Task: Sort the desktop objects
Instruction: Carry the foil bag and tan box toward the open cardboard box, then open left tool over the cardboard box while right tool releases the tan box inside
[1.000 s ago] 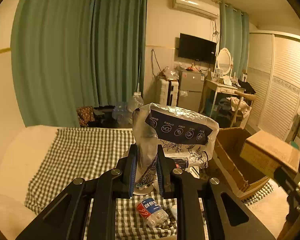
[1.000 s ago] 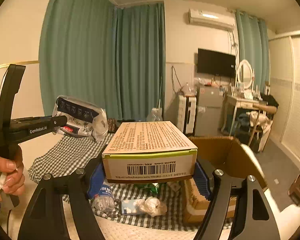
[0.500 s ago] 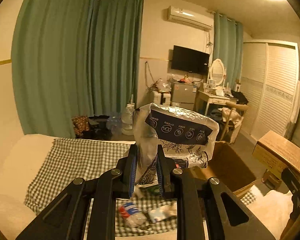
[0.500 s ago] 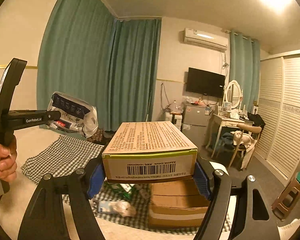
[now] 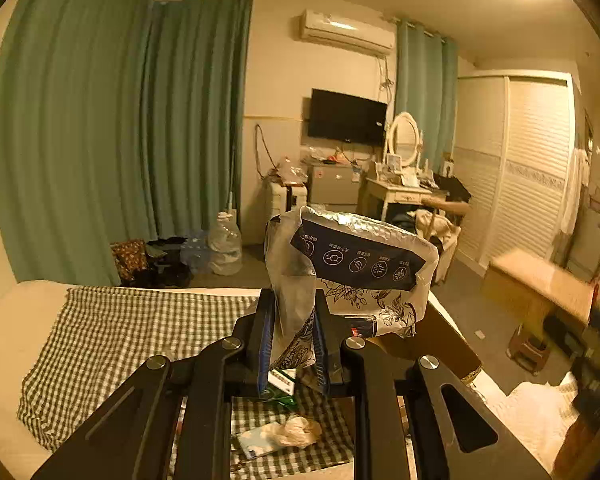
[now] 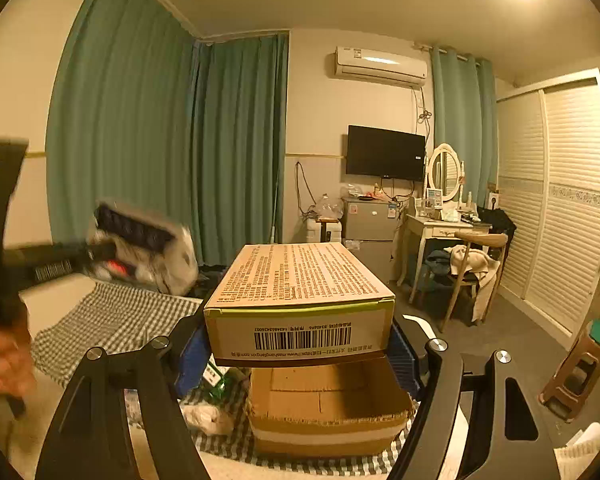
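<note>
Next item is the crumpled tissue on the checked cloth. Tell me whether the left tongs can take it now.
Probably not: the left tongs are shut on the foil bag, held above the crumpled tissue. They must drop the bag first.

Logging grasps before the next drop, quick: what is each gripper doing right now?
Left gripper: closed on the silver printed bag, held up off the bed.
Right gripper: closed on the barcoded cardboard box, above the open carton.
</note>
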`<state>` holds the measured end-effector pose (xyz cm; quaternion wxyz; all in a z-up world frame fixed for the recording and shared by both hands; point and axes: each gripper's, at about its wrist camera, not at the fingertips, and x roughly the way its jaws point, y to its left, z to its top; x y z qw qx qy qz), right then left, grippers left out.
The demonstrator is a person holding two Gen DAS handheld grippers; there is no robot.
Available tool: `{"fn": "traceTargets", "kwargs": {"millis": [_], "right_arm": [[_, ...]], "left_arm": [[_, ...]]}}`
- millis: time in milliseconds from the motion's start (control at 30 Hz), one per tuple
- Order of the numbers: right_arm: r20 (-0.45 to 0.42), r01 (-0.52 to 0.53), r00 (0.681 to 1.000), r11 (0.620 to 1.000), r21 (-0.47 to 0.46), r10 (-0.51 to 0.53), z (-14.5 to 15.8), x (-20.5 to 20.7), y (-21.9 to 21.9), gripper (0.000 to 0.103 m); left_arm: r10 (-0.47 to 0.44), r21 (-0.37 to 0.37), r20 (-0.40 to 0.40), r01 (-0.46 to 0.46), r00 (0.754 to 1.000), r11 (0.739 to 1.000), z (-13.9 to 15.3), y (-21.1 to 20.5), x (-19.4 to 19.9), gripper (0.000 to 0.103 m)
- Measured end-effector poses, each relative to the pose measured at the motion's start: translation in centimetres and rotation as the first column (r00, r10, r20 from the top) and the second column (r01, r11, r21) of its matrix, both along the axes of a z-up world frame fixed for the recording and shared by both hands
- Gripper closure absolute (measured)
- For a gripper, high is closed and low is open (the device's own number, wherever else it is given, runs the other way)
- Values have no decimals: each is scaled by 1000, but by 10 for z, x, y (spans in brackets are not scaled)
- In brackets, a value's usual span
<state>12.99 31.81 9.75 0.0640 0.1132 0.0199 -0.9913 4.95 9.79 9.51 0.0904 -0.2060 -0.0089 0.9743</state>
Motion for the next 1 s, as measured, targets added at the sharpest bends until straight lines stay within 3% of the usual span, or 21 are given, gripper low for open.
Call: {"fn": "traceTargets", "kwargs": {"millis": [167, 367, 733, 867, 1000], "right_arm": [[-3, 17, 1000, 1000, -13, -17, 7, -13, 16, 29], [55, 38, 998, 999, -35, -36, -15, -42, 38, 29], [183, 61, 981, 998, -14, -57, -74, -98, 70, 29], [259, 81, 964, 993, -82, -57, -94, -117, 88, 29], [301, 91, 951, 995, -39, -75, -114, -135, 90, 29]], "left_arm": [[-36, -16, 13, 36, 999, 999, -5, 22, -14, 85], [-79, -44, 42, 81, 996, 996, -26, 57, -35, 85], [-137, -96, 145, 152, 980, 984, -93, 120, -85, 85], [-148, -78, 194, 165, 970, 983, -117, 132, -103, 85], [-155, -93, 254, 183, 955, 979, -145, 147, -118, 85]]}}
